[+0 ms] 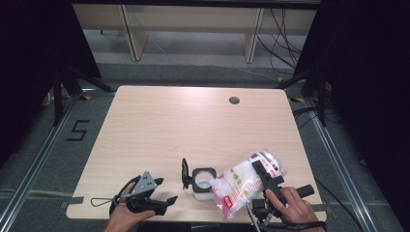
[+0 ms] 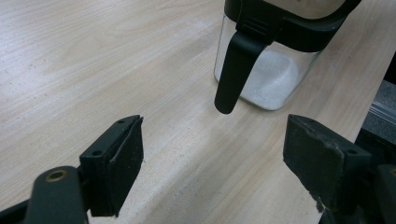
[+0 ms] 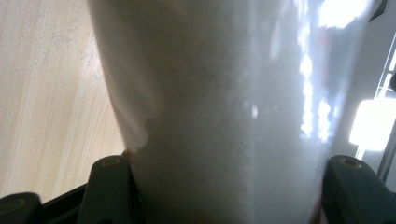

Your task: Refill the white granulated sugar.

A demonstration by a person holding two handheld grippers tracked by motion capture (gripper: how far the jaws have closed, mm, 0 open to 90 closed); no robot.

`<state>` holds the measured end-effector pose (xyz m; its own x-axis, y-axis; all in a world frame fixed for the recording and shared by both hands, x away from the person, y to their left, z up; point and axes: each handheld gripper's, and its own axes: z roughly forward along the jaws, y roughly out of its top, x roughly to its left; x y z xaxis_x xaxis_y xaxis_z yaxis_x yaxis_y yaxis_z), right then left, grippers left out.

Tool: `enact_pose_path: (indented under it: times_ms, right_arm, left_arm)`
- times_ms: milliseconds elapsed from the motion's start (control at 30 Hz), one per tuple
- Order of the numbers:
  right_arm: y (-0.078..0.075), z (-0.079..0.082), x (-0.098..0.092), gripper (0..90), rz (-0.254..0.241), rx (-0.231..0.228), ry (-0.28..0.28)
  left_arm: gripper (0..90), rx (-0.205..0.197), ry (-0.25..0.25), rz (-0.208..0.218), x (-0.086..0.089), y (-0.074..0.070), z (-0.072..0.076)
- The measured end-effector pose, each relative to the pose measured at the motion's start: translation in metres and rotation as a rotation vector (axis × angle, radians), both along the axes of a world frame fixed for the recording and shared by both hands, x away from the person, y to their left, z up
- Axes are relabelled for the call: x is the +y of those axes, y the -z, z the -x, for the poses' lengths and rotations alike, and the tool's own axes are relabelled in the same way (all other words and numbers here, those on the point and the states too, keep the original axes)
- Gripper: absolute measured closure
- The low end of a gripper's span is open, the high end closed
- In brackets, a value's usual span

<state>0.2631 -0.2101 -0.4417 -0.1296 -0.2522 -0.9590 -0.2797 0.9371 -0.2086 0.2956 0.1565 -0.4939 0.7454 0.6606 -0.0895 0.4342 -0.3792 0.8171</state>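
Meanwhile, the right gripper (image 1: pixel 263 175) is pinching a soft, slippery bag (image 1: pixel 241 183) mid-body, tipping granules jarward (image 1: pixel 203 183).

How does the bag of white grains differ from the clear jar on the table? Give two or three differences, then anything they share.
The bag is soft plastic with red print; the jar is stiff, clear and black-rimmed. The bag is tilted, clamped in the right gripper; the jar stands upright on the table, unheld. The bag looks bigger and fuller; the jar has just a shallow layer. Both hold white grains.
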Motion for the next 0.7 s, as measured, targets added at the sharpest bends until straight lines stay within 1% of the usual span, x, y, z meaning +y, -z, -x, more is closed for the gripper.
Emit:
enact_pose_path:
  times_ms: [33, 67, 100, 133, 200, 233, 300, 333, 367, 400, 433, 467, 500, 533, 567, 600, 633, 667, 700]
  right_arm:
    - [0.0014, 0.0004, -0.0003, 42.5, -0.018, -0.005, 0.001]
    - [-0.002, -0.0015, 0.002, 42.5, 0.023, -0.016, -0.031]
    - [0.0025, -0.0003, 0.0001, 42.5, -0.035, -0.005, -0.004]
    - [0.0018, -0.0007, 0.0006, 42.5, -0.023, -0.01, -0.014]
    - [0.0016, 0.0001, 0.0001, 42.5, -0.019, -0.011, -0.011]
    - [0.0012, 0.0, 0.0001, 42.5, -0.015, 0.002, -0.003]
    - [-0.0016, -0.0011, 0.0013, 42.5, 0.016, -0.015, -0.021]
    - [0.0007, 0.0007, -0.0002, 42.5, -0.01, -0.005, 0.006]
    - [0.0002, 0.0013, 0.0, 42.5, -0.008, 0.003, 0.018]
    - [0.0009, 0.0004, -0.0004, 42.5, -0.015, -0.01, 0.004]
    - [-0.0001, -0.0008, 0.0009, 42.5, 0.009, -0.031, -0.021]
    - [0.0038, 0.0009, -0.0005, 42.5, -0.036, -0.016, 0.006]
    - [0.0011, 0.0009, 0.0011, 42.5, 0.007, -0.023, -0.005]
    - [-0.0007, 0.0022, 0.0019, 42.5, 0.015, -0.008, 0.009]
    - [0.0, 0.0012, 0.0015, 42.5, 0.002, -0.018, -0.008]
    - [0.0005, 0.0023, 0.0016, 42.6, -0.007, -0.008, 0.012]
    - [0.001, 0.0015, 0.0019, 42.6, 0.003, -0.017, 0.0]
    - [0.0005, 0.0012, 0.0025, 42.6, 0.019, -0.015, -0.005]
    - [0.0008, 0.0023, 0.002, 42.6, 0.009, -0.001, 0.018]
  left_arm:
    - [19.8, 0.003, -0.003, 0.016, -0.0008, 0.0002, 0.0005]
    - [19.8, -0.006, 0.006, 0.014, 0.0001, 0.0009, -0.0008]
    - [19.8, -0.003, 0.004, 0.029, -0.0006, 0.0011, -0.0004]
    - [19.8, -0.002, 0.005, 0.027, -0.0004, 0.0011, -0.0006]
    - [19.8, -0.002, 0.005, 0.026, -0.0007, 0.0011, -0.0005]
    - [19.8, 0.002, 0.005, 0.017, -0.0006, 0.0006, -0.0002]
    - [19.8, 0.001, 0.004, 0.019, -0.0006, 0.0006, -0.0001]
    - [19.8, -0.002, 0.009, 0.025, -0.0003, 0.0008, -0.0006]
    - [19.8, -0.003, 0.011, 0.022, 0.0, 0.0006, -0.0008]
    - [19.8, -0.002, 0.011, 0.023, 0.0001, 0.0006, -0.0008]
    - [19.8, -0.002, 0.01, 0.024, 0.0001, 0.0005, -0.0007]
    - [19.8, 0.0, 0.006, 0.033, -0.0005, 0.0007, -0.0004]
    - [19.8, 0.001, 0.004, 0.039, -0.001, 0.0008, -0.0003]
    - [19.8, -0.008, 0.012, 0.031, -0.0006, 0.0006, -0.0009]
    - [19.8, -0.013, 0.02, 0.01, 0.0009, 0.0002, -0.0017]
    - [19.7, -0.01, 0.019, 0.018, 0.0005, 0.0003, -0.0013]
    - [19.8, 0.005, 0.0, 0.043, -0.0011, 0.0009, -0.0001]
    - [19.8, 0.004, -0.001, 0.042, -0.001, 0.0007, -0.0001]
    - [19.8, -0.001, 0.004, 0.037, -0.0007, 0.0006, -0.0004]
